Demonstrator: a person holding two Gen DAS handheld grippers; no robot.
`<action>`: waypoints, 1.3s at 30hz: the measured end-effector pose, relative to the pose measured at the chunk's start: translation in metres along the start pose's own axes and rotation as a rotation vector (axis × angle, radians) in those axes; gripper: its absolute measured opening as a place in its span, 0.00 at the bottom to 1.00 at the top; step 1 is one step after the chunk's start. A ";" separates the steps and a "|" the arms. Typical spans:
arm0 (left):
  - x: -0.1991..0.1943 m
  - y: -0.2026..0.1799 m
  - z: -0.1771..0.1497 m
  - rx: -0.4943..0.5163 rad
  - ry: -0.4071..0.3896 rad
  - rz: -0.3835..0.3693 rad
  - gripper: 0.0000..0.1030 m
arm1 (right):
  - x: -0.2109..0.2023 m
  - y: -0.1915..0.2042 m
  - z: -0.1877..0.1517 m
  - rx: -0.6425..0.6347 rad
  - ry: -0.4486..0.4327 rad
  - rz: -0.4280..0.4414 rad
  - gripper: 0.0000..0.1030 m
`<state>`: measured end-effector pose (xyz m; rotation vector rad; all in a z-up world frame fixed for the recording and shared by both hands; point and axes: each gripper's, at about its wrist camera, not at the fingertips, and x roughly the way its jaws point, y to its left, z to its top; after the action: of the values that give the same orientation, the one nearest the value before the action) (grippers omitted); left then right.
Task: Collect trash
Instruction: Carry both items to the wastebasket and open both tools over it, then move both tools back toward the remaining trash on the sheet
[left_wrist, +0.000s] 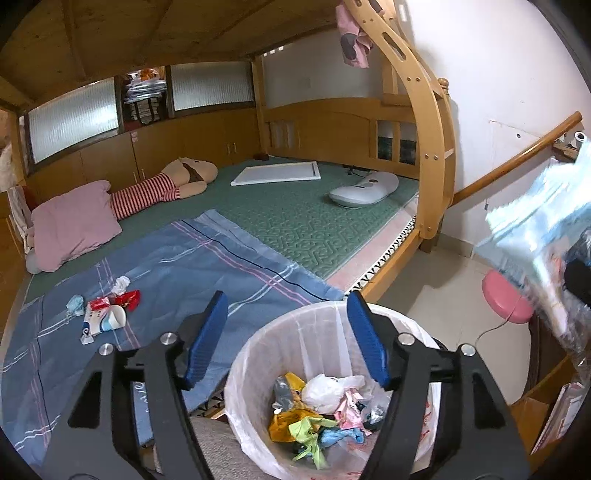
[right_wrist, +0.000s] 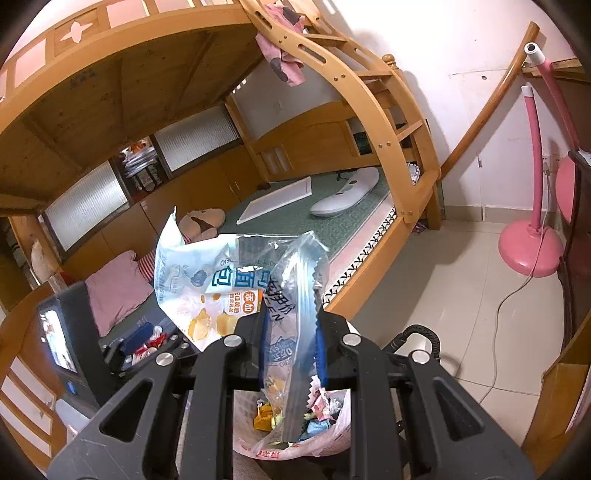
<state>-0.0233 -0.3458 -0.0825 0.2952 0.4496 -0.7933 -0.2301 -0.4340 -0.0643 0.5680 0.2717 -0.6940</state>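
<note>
- At 6 o'clock in the left wrist view, under the left gripper (left_wrist: 288, 339): trash bin (left_wrist: 255, 354), lined with a white bag, part filled with crumpled wrappers (left_wrist: 321, 410) in yellow, green, pink and white
- Left gripper's blue pads (left_wrist: 207, 339) spread wide apart, nothing between them, poised above the bin's rim
- Right gripper (right_wrist: 291, 347) clamped tight on a clear plastic bread bag (right_wrist: 221, 280), printed blue and orange; bag standing up out of the jaws toward 12 o'clock, with the bin right below
- Same bag at 3 o'clock in the left view, blurred
- At 9 o'clock in the left view, on the blue plaid sheet (left_wrist: 192, 266): leftover trash (left_wrist: 107, 314), namely a red wrapper, white tissue, a paper cup and a small blue scrap, well apart from the bin
- Farther up the bed toward 10 o'clock: pink pillow (left_wrist: 74, 225), then a striped plush toy (left_wrist: 162, 184)
- Toward 12 o'clock on the green mat (left_wrist: 295, 221): white board (left_wrist: 277, 173) and a white oval device (left_wrist: 362, 188)
- At 3 o'clock in the right view: pink stand (right_wrist: 532, 247) on the tiled floor
</note>
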 end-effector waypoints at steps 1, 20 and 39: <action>-0.002 0.002 0.000 -0.007 -0.006 0.011 0.68 | 0.003 0.001 -0.001 -0.002 0.010 -0.002 0.21; -0.040 0.064 0.011 -0.134 -0.095 0.112 0.71 | 0.104 0.029 -0.032 -0.104 0.263 -0.017 0.82; -0.076 0.160 -0.034 -0.211 -0.086 0.215 0.78 | 0.161 0.138 -0.051 -0.248 0.353 0.147 0.82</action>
<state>0.0393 -0.1777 -0.0610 0.1100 0.4086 -0.5411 -0.0213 -0.4027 -0.1180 0.4649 0.6302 -0.4066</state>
